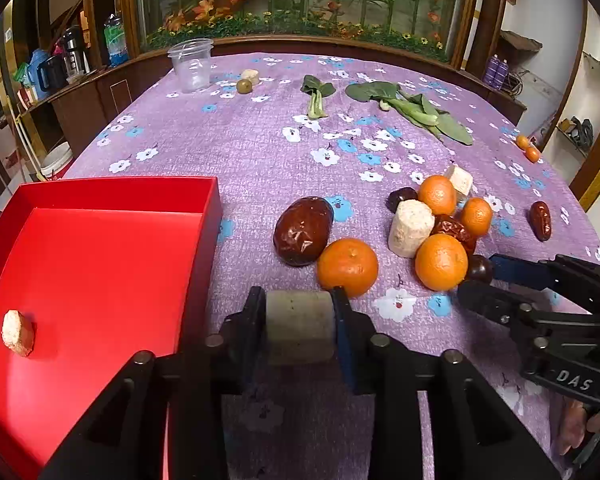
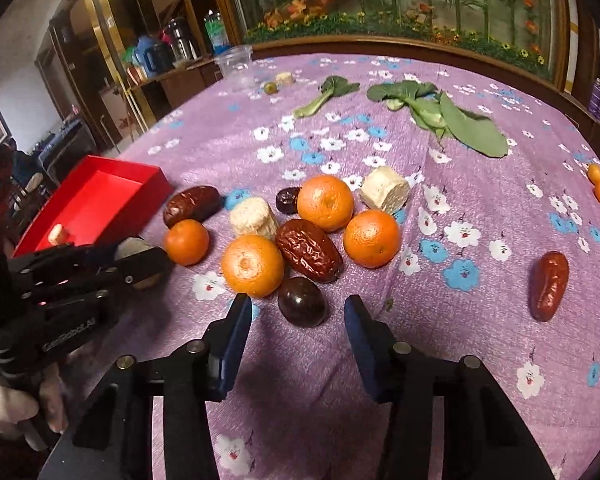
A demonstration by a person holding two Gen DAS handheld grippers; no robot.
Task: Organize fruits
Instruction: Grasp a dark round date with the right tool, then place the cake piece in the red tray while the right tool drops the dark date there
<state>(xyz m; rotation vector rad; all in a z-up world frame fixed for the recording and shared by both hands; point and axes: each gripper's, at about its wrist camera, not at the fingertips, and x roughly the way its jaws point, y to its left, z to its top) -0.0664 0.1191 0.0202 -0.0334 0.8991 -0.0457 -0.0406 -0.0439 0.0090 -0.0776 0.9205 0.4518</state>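
So the left gripper (image 1: 300, 304) is clamped on a pale cylindrical chunk (image 1: 300, 326) just beside the red rectangular tray (image 1: 204, 240); probably lift clear of its wall before releasing. Right gripper (image 2: 298, 314) hangs open around a dark round plum (image 2: 302, 301) on the counter.

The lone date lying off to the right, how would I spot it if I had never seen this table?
Start at the pile of oranges mid-table on the purple flowered cloth. Look right across bare cloth to a single reddish-brown wrinkled date. Unlike the pile's dates, it touches nothing.

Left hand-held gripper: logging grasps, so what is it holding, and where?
A pale cylinder chunk, clamped across its curved sides by the left hand-held gripper.
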